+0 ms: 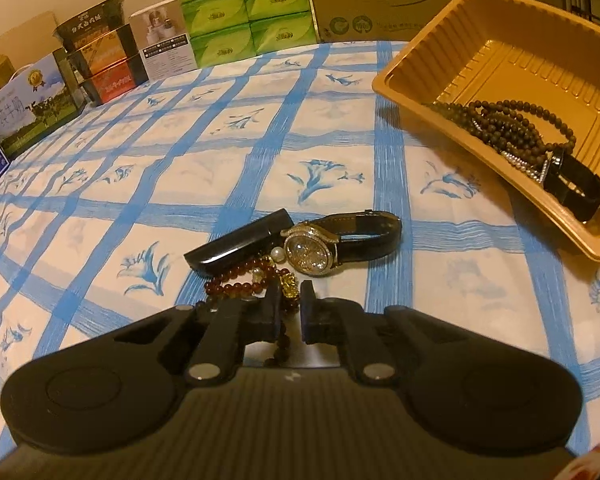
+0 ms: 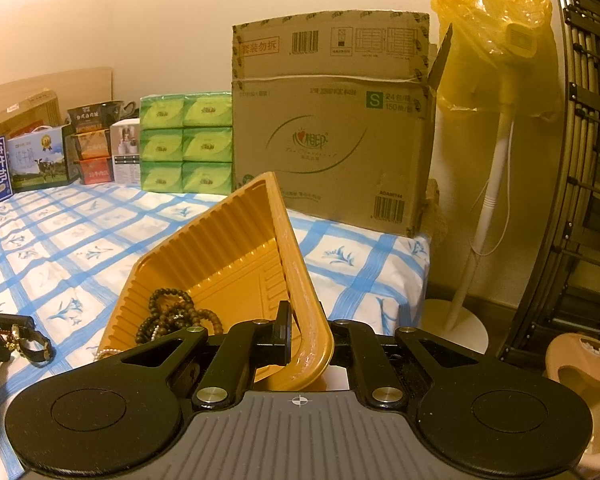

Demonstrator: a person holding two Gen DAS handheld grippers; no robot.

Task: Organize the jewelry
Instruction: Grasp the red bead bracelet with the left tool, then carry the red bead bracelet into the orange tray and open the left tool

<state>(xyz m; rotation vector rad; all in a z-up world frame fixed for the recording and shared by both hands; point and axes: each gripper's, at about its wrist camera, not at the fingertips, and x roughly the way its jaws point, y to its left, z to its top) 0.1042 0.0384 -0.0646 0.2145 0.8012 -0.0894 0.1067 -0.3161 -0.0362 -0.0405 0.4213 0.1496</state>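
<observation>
A gold plastic tray (image 1: 472, 60) sits tilted on the blue-checked cloth at the right. It holds dark bead strands (image 1: 512, 128), a pearl strand and a black-strapped watch (image 1: 576, 184). My right gripper (image 2: 300, 328) is shut on the tray's rim (image 2: 296, 264) and tips the tray up. My left gripper (image 1: 291, 304) is low over a red bead bracelet with a gold charm (image 1: 244, 284), its jaws close around the beads. Just beyond lie a jewelled watch (image 1: 312, 250) and a black case (image 1: 240, 242).
Green tissue packs (image 1: 240, 8), a cardboard box (image 2: 332, 136), noodle cups and milk cartons (image 1: 32, 112) line the far edge. A fan wrapped in a yellow bag (image 2: 496, 40) stands off the right edge. The cloth's right edge drops to the floor.
</observation>
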